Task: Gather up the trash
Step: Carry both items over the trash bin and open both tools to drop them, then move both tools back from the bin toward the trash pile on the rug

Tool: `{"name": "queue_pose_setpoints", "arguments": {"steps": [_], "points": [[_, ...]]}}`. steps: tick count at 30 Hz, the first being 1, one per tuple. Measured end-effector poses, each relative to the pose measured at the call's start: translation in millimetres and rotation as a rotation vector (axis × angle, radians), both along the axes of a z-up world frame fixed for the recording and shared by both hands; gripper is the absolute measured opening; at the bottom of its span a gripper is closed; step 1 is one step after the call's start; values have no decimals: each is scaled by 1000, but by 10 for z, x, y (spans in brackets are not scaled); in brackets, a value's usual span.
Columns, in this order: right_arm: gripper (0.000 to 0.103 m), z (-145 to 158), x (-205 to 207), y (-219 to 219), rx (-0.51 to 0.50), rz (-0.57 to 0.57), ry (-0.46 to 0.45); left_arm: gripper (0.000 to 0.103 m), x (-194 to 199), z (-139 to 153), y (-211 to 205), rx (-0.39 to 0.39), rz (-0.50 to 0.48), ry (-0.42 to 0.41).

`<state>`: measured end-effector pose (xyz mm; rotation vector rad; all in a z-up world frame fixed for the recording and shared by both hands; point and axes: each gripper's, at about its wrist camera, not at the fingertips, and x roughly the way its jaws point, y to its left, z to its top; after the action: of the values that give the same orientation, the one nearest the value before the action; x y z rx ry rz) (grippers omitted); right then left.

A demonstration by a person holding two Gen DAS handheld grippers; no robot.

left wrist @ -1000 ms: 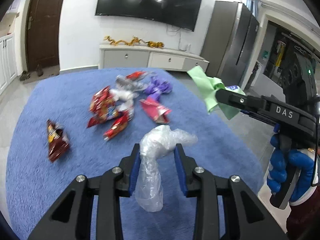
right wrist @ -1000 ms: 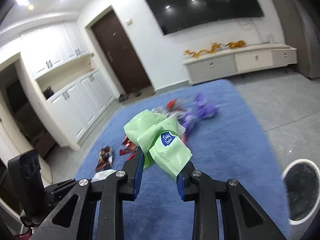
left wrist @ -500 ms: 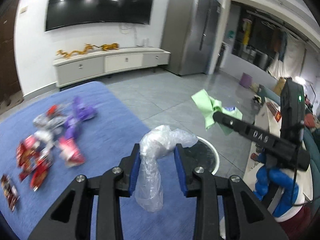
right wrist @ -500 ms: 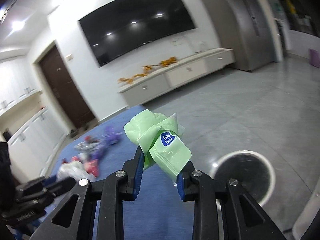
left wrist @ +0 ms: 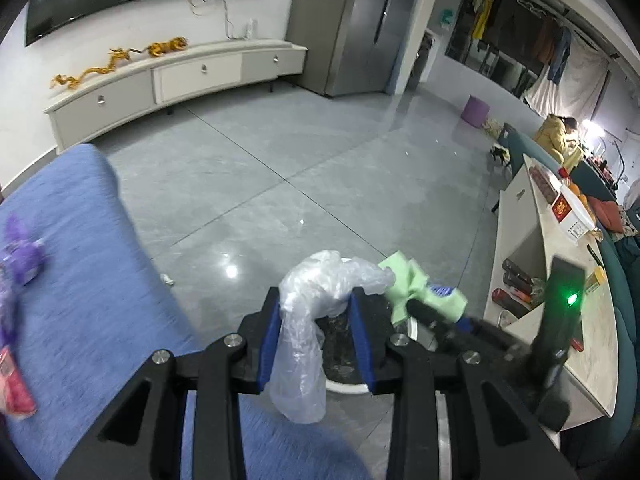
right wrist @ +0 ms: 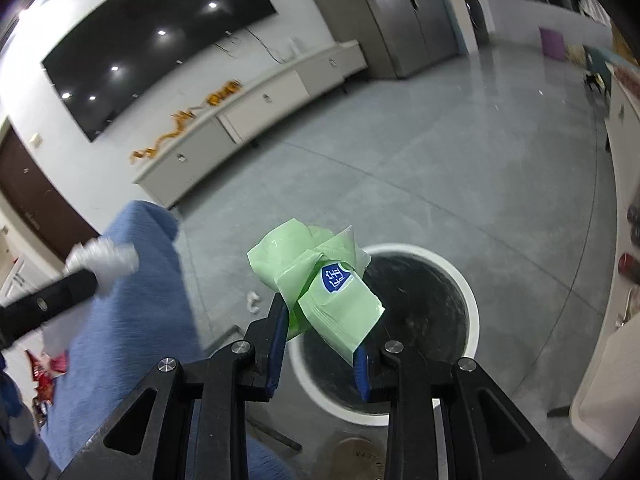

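L gripper angled down, jaws clamped on clear plastic bag. R gripper also angled down, jaws pinching green wrapper. R gripper just right of L, tips near each other.

Both grippers have swung away from the blue rug and its wrappers to the grey floor. The right gripper with its green packet now hangs over the white-rimmed bin, the left gripper just beside it.
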<state>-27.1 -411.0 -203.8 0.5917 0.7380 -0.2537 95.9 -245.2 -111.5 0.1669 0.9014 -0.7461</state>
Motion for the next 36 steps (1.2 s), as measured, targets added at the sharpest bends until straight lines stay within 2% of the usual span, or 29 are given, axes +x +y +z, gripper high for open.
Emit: {"name": "queue_pose_setpoints", "arguments": {"steps": [4,5,6,7,8,9,13,16,21,25,31,36], "points": [[29,-235,103,-169,29,-24,48,33,174,-169,-338,7,-19,40],[30,-293,128,-219,32,-36,60,37,227,-219,-415,3,-26,57],[38,-342,141,-265,38,-44,69,40,272,-259,-465,0,-31,74],[43,-371,162,-281,40,-50,75,49,313,-302,-540,-5,-33,92],[54,-397,166,-305,41,-59,83,58,344,-344,-590,-11,-33,108],[57,-451,163,-338,44,-68,93,60,364,-372,-627,-16,-33,118],[58,-526,147,-427,70,-97,120,61,413,-477,-706,-25,-36,156],[58,-524,98,-475,76,-119,135,61,396,-477,-712,-25,-30,152],[58,-342,68,-473,32,-140,132,61,260,-343,-554,-21,18,72],[58,-67,26,-362,-40,-144,104,61,125,-119,-284,-29,113,-34],[60,431,-38,-43,-140,-123,29,61,-123,224,209,-68,262,-215],[63,858,-88,324,-214,-85,-52,61,-302,472,657,-102,365,-326]]}}
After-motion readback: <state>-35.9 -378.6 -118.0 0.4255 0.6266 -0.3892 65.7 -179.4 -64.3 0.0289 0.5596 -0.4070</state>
